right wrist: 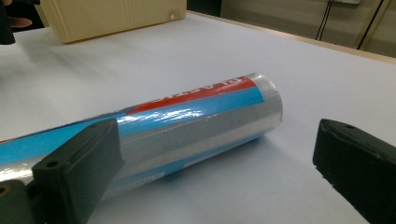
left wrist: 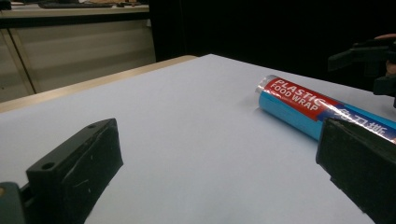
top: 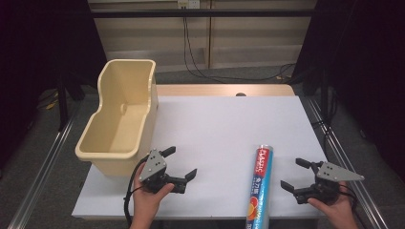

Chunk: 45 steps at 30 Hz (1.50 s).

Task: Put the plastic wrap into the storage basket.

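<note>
Both claws rest low over the white bench [top: 224, 129], each held in one of the person's hands at the near edge. Seen from the high view, the left claw [top: 180, 164] sits near the front left, just in front of a cream plastic tub [top: 122, 119], with its jaws spread wide and nothing between them. The right claw [top: 295, 174] is at the front right, also spread wide and holding nothing, its jaws pointing left toward a roll of plastic wrap [top: 260, 186].

That roll is a long tube in a blue and silver wrapper with a red label (the left gripper view shows the words "PLASTIC FOOD WRAP" on it). It lies flat on the bench between the two claws, running from the near edge away from the person, closer to the right claw than to the left one. In the right gripper view the roll [right wrist: 187, 121] lies just beyond the jaws, partly hidden behind one of them, not touched by either.

The tub stands upright at the left edge of the bench, well apart from the roll.
</note>
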Each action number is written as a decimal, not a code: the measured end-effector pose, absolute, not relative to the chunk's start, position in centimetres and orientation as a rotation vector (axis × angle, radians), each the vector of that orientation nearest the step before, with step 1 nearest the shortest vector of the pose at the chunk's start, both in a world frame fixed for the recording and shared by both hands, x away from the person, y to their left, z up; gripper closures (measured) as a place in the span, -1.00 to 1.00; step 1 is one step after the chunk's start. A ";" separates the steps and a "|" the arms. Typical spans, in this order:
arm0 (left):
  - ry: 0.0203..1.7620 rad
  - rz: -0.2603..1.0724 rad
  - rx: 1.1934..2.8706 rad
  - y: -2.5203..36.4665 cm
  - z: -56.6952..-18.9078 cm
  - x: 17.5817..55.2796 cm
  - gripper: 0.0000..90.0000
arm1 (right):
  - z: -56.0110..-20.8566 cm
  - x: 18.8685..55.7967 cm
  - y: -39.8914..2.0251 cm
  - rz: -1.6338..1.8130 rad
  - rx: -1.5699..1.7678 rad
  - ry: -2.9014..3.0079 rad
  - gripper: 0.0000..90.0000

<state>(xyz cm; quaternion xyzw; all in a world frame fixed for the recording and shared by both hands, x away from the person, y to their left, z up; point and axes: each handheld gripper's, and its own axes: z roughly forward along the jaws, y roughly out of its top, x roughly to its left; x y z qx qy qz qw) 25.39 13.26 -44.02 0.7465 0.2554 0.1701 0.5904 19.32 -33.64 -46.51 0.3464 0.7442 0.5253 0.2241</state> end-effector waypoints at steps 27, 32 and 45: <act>0.591 0.126 1.927 3.1 -43.5 26.3 -1.00 | -46.7 19.4 -34.4 1.431 0.982 2.022 -0.98; 0.641 0.046 1.989 1.0 -43.2 26.6 -1.00 | -46.7 19.4 -34.4 1.434 0.986 2.023 -0.98; 0.728 -0.097 2.125 -3.7 -43.7 27.2 -1.00 | -46.7 19.3 -34.6 1.429 0.987 2.018 -0.98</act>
